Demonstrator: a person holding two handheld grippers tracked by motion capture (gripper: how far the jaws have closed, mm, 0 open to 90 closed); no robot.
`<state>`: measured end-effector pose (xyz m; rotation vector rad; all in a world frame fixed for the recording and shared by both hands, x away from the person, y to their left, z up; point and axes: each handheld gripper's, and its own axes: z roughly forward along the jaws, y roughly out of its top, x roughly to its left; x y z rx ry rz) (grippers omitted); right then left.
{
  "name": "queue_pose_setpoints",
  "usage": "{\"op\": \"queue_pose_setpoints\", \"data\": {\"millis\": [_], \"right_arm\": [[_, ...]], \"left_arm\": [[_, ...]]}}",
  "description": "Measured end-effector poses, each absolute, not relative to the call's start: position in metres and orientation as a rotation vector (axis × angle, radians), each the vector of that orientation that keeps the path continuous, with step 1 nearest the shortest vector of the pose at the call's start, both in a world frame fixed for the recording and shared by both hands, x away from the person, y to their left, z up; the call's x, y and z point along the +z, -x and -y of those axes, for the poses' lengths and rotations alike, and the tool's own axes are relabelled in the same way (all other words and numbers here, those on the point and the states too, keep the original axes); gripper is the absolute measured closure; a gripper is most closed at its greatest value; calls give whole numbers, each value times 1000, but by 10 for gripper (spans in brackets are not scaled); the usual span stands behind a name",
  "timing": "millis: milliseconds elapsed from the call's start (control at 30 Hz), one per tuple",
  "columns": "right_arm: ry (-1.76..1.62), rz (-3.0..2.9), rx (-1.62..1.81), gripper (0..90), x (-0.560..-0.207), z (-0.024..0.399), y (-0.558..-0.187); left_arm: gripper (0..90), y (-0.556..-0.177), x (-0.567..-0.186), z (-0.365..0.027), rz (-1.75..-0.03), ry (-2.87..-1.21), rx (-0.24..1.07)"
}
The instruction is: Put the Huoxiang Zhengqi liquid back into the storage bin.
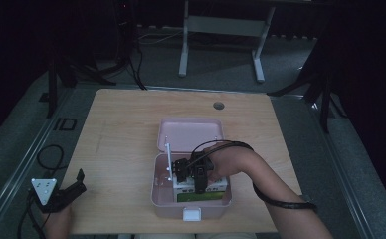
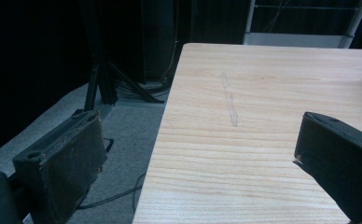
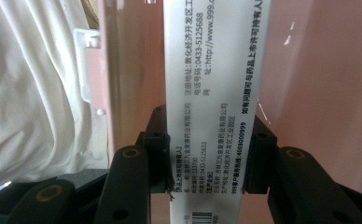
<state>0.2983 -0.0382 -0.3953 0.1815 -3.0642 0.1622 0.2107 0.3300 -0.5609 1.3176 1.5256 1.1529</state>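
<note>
An open pink box (image 1: 157, 199) stands at the table's front middle, its lid (image 1: 191, 133) laid back behind it. My right gripper (image 1: 197, 183) reaches down into the box. In the right gripper view, my right gripper (image 3: 207, 140) is shut on a white carton (image 3: 212, 70) printed with black text, the pink box wall (image 3: 328, 84) close behind it. Under the gripper a white and green carton (image 1: 203, 196) is partly hidden. My left gripper (image 1: 80, 181) rests at the table's front left corner. Its jaws (image 2: 200, 135) stand wide open over bare wood.
The wooden table (image 2: 263, 84) has a round hole (image 1: 218, 105) near its far edge. A white latch (image 1: 191, 214) sticks out at the box's front. A thin white stay (image 1: 167, 159) stands at the box's left rim. White cloth (image 3: 34, 93) hangs beside the box.
</note>
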Motion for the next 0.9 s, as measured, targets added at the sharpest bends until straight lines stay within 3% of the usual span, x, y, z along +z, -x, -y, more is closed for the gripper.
{"op": "queue_pose_setpoints", "data": {"millis": [900], "right_arm": [[-166, 3005, 158, 616, -453, 53, -304]], "left_arm": [[21, -211, -561, -330, -1521, -1319, 1152]]}}
